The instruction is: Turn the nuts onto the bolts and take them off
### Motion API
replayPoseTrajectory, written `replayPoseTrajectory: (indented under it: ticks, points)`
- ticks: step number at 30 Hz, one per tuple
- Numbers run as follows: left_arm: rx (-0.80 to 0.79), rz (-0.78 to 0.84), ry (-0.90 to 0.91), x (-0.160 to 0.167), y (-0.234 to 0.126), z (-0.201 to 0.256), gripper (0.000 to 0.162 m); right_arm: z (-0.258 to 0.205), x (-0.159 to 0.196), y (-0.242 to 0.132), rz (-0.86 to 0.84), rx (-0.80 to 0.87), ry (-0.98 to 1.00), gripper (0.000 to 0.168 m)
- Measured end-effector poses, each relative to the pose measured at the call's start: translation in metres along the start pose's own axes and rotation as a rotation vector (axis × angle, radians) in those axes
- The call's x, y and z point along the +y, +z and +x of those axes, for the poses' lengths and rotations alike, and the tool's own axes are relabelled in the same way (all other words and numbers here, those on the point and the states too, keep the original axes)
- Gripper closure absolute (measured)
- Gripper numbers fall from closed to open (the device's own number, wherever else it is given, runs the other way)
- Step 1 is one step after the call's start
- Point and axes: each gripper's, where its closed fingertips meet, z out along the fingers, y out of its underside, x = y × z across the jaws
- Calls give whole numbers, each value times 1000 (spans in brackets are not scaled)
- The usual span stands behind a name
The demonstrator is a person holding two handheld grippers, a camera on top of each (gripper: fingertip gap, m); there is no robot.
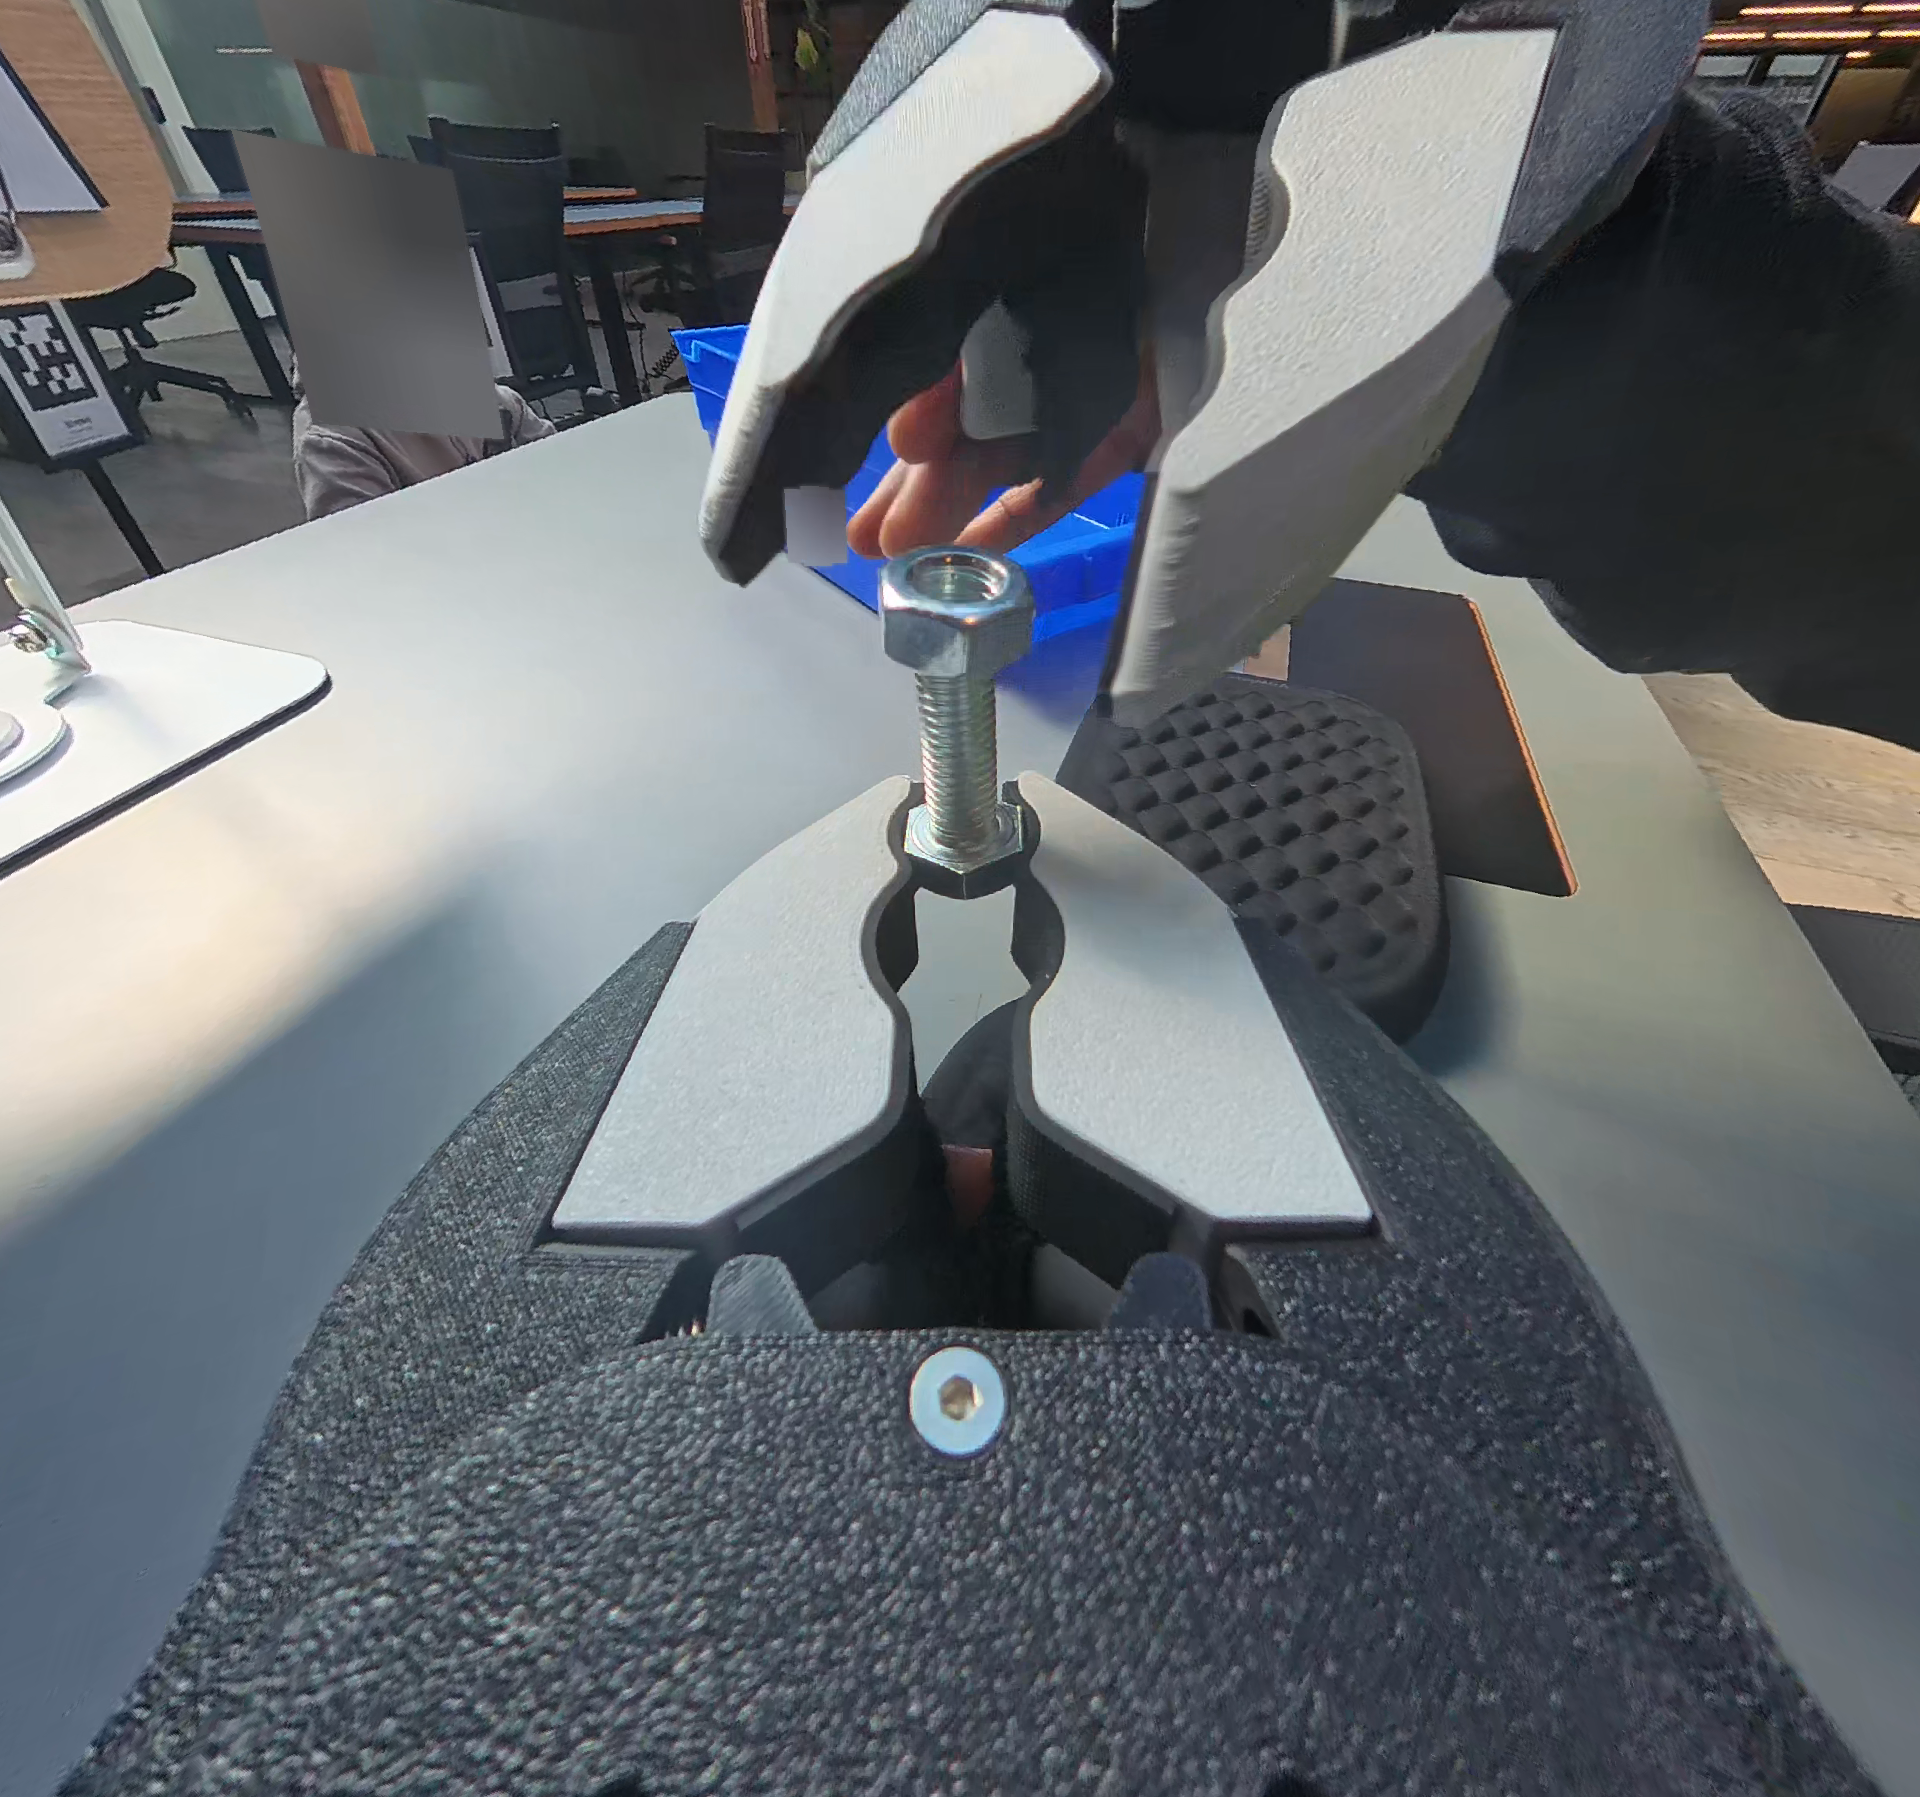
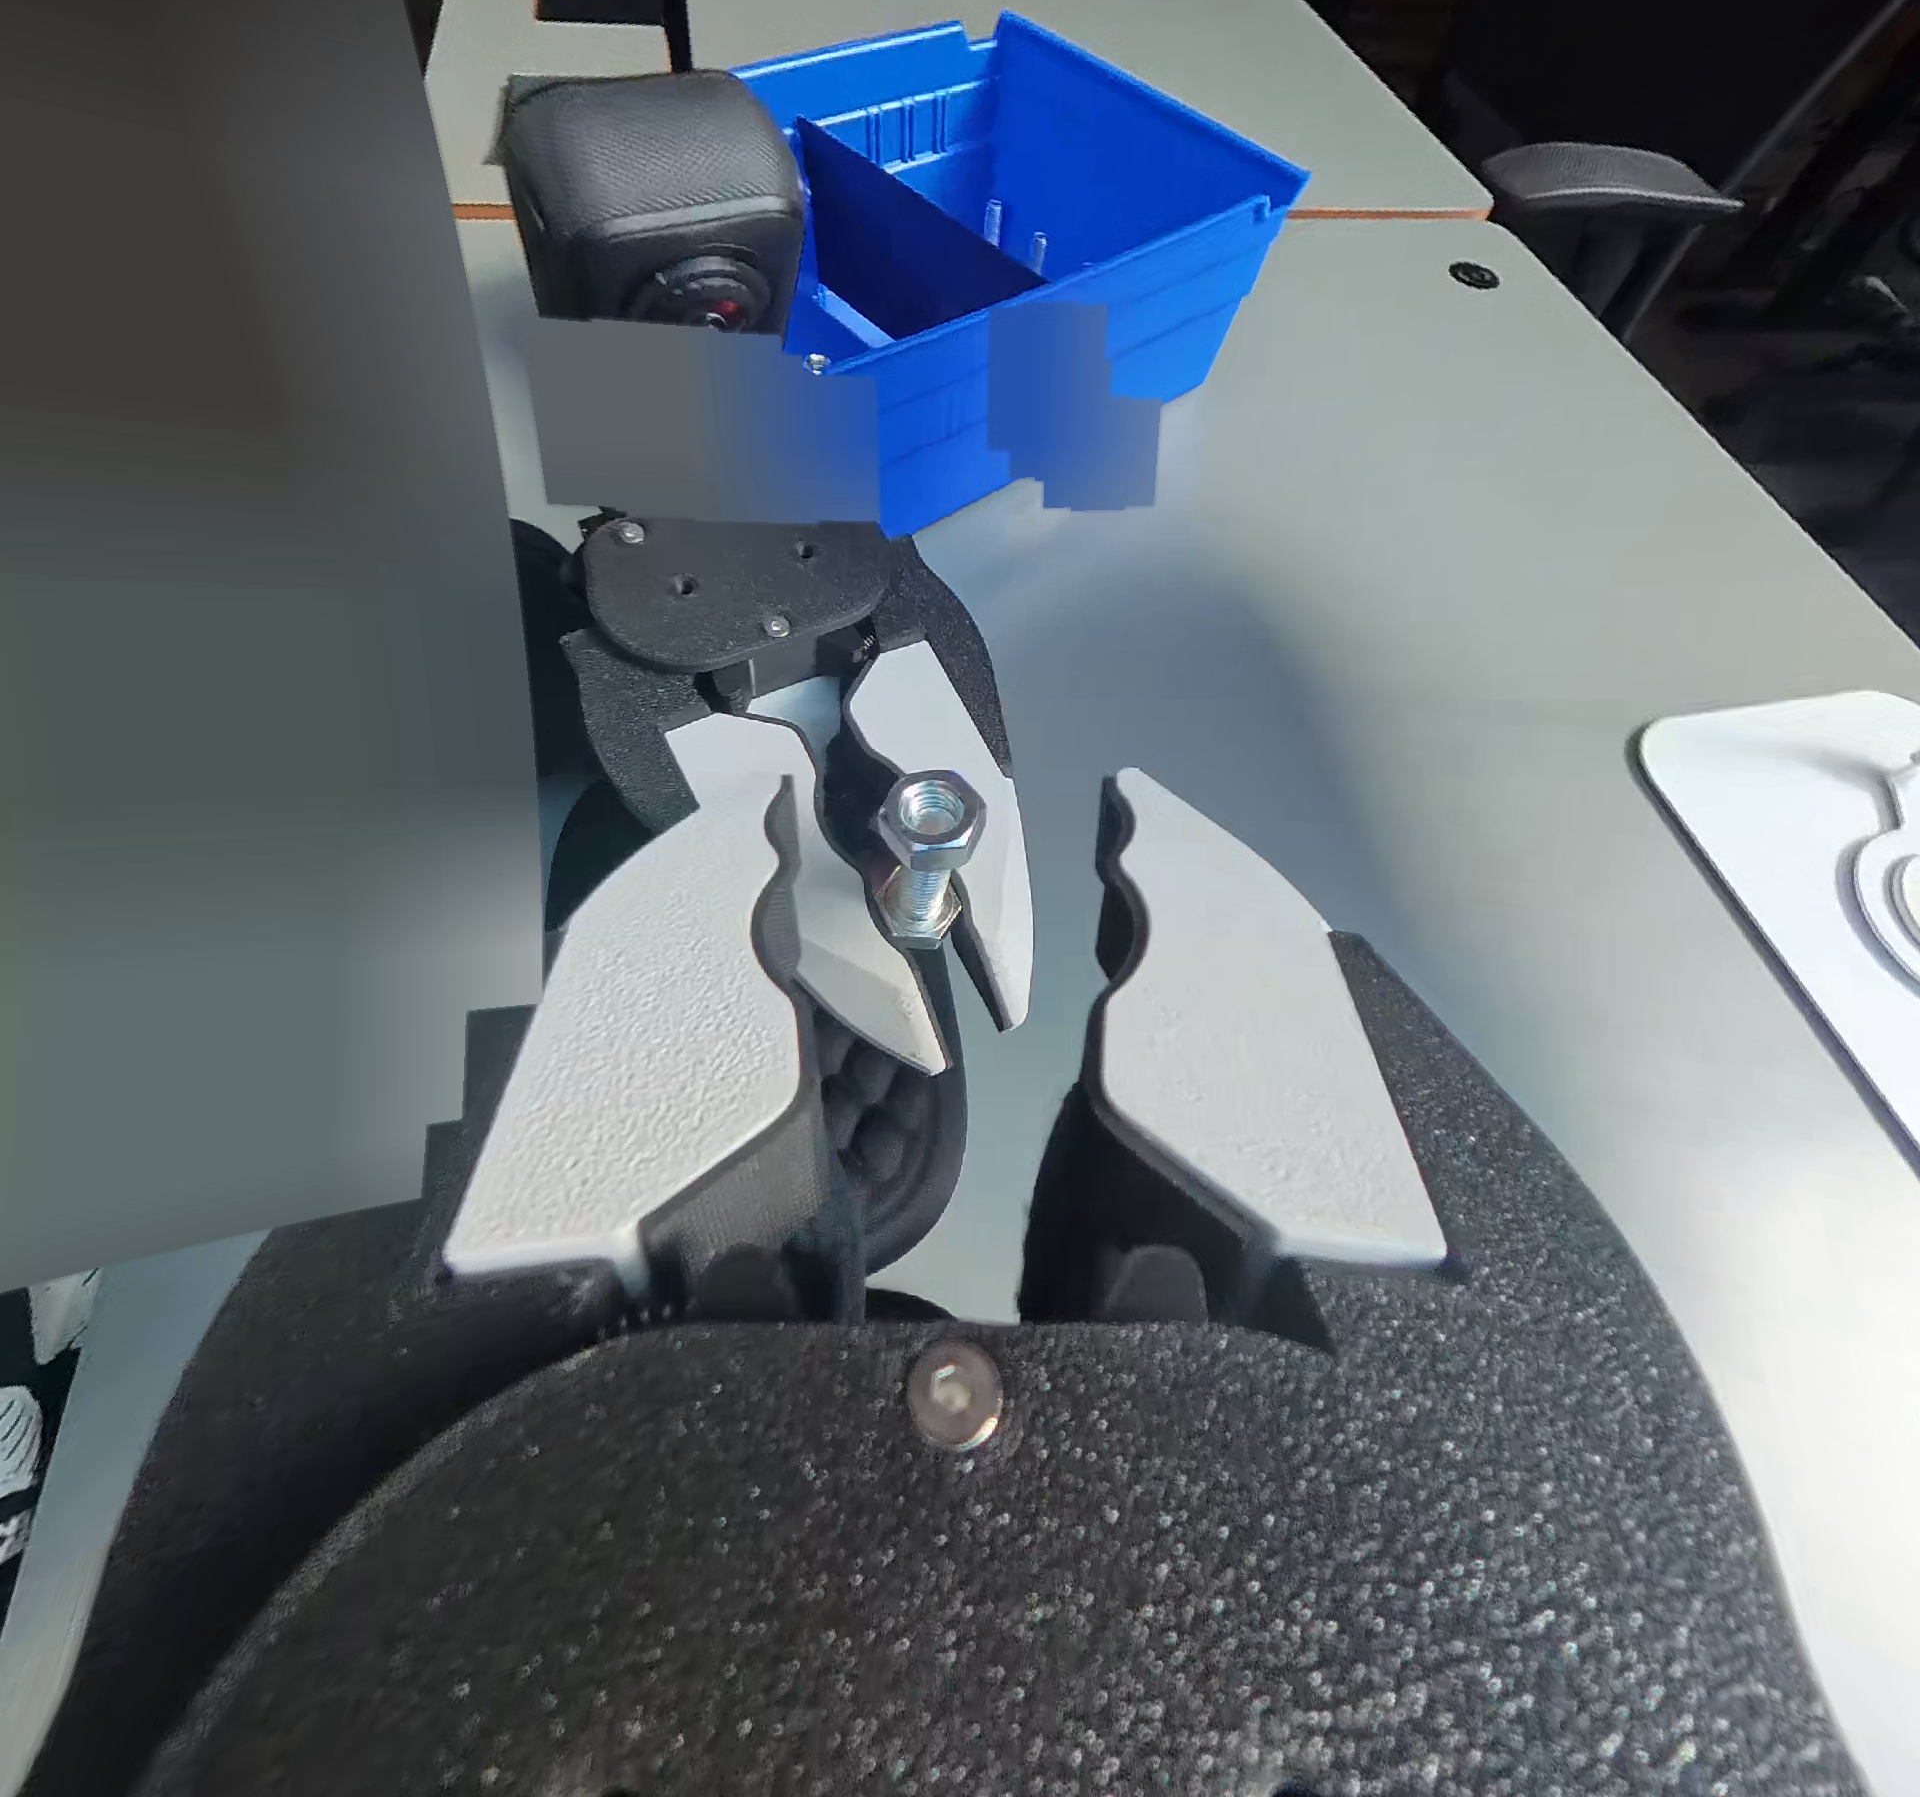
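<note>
Left gripper (image 1: 966,828), with its grey plates on black textured housing, was clamped on the hexagonal head of a silver threaded steel bolt (image 1: 958,760), holding the shank upright above the pale grey table (image 1: 468,708). Threaded at the very top of the shank sat a silver hexagonal steel nut (image 1: 956,609), its bore facing upward. Hovering over it, the right gripper (image 1: 935,594) had its fingers spread apart, one tip on either side of the nut and neither touching it. Behind stood a blue plastic bin (image 2: 1143,220) with a divider, and a white flat base plate (image 1: 156,698) lay at the table's edge. Both parts looked rigid and small but dense, and their smooth plated faces would likely slip under a loose pinch. The nut would best be taken across two opposite flats, squarely, so that the turning would not cock it on the threads; the bolt's head appeared a sound anchor for resisting that twist.
</note>
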Motion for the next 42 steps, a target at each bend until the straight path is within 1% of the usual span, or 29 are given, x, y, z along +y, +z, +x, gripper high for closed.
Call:
replayPoseTrajectory:
  ticks: [1,3,6,9,11,13,16,24,27,31,34,36,42]
  points:
    - [4,-1,2,0,0,1,149,-5,-4,-1,25,-62,-33,108]
    - [21,-2,5,0,0,3,149,-11,-9,-4,82,-187,-106,112]
    - [39,-2,2,0,0,5,149,-13,-3,-6,109,-364,-214,118]
    - [46,-2,5,0,0,6,149,-13,2,-3,117,-503,-221,122]
    - [49,-4,7,1,0,6,148,-14,2,-1,119,-568,-204,130]
    - [50,-6,10,1,0,7,149,-17,1,0,134,-622,-185,135]
    - [51,-3,7,1,0,7,148,-16,1,1,154,-629,-193,151]
    - [65,-1,3,1,-1,8,149,-15,2,-1,255,-602,-145,151]
    - [64,-15,-1,2,0,7,149,-15,5,1,188,-574,-164,151]
    - [64,-38,19,5,1,9,148,-16,10,-1,18,-549,-244,151]
    - [69,-42,33,6,2,11,148,-18,12,-2,-73,-564,-288,151]
    - [67,-43,37,6,2,11,148,-18,12,-2,-96,-586,-288,151]
    - [77,-55,45,8,2,13,148,-20,15,-4,-71,-669,-269,151]
